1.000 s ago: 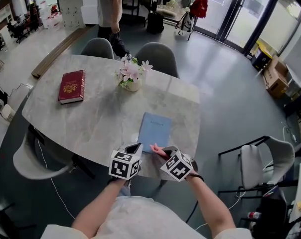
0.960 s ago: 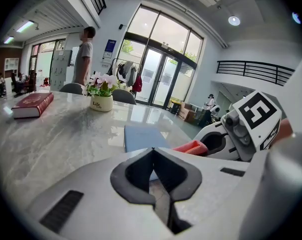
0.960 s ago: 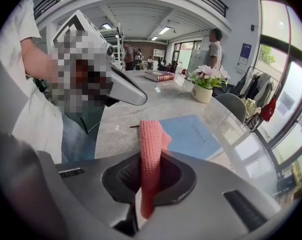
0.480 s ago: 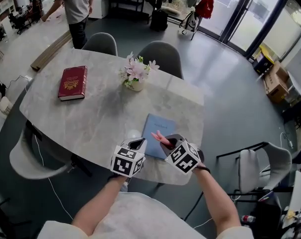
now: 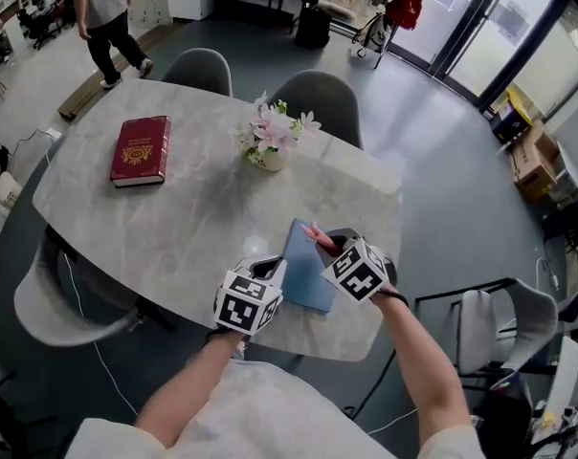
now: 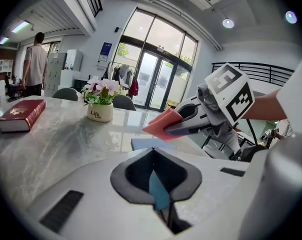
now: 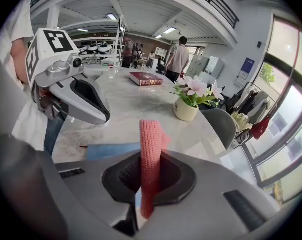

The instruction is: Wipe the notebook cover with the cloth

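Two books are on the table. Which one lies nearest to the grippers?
The blue notebook, at the table's near edge, held by the left gripper beside the right gripper with the pink cloth. The red book lies far off, at the opposite end.

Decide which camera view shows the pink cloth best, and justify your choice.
The right gripper view: the cloth stands upright at centre, clamped by the right gripper, with its knit texture visible. The left gripper view shows it side-on as a pink wedge. The head view shows only a small pink tip.
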The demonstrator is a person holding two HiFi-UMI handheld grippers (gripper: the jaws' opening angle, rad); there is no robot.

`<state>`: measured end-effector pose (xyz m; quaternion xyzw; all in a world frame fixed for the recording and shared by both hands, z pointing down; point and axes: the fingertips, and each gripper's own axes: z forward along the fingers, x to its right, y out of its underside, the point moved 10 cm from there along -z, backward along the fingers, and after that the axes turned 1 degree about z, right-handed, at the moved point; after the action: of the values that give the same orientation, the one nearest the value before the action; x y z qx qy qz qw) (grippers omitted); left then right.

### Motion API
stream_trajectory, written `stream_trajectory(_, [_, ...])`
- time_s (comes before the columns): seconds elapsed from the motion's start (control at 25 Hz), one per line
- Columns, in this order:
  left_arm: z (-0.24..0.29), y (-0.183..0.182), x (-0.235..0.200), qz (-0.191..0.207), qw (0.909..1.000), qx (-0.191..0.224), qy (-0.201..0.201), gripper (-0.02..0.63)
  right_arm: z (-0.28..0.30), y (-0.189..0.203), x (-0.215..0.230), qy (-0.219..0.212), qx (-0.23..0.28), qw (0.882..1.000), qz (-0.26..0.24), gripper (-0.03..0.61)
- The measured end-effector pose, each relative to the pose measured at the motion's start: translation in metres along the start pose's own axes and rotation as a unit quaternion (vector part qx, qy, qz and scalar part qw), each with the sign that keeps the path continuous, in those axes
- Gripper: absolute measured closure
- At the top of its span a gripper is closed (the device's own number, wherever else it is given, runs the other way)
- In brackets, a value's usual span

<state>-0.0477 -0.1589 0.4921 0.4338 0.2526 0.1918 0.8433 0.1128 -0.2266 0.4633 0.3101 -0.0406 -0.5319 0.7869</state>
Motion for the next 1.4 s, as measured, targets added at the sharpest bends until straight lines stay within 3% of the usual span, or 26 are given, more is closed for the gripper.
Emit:
stream_trajectory(0.36, [0.009, -0.009, -0.023, 0.017, 0.9996, 0.001, 0.021, 0.607, 0.053, -0.006, 0.023, -0.013, -0.048, 0.999, -0.007, 0.563])
stream_trajectory(0.68, [0.014, -0.008, -0.039, 0.006, 0.9999, -0.009, 0.011, 0.607, 0.087, 0.004, 0.026, -0.014, -0.086, 0.996, 0.008, 0.563])
stream_trajectory(1.4, [-0.001, 0.008, -0.024, -0.008, 0.9999, -0.013, 0.004, 0.607, 0.077, 0.006, -0.011, -0.033, -0.075, 0.997, 0.005, 0.563])
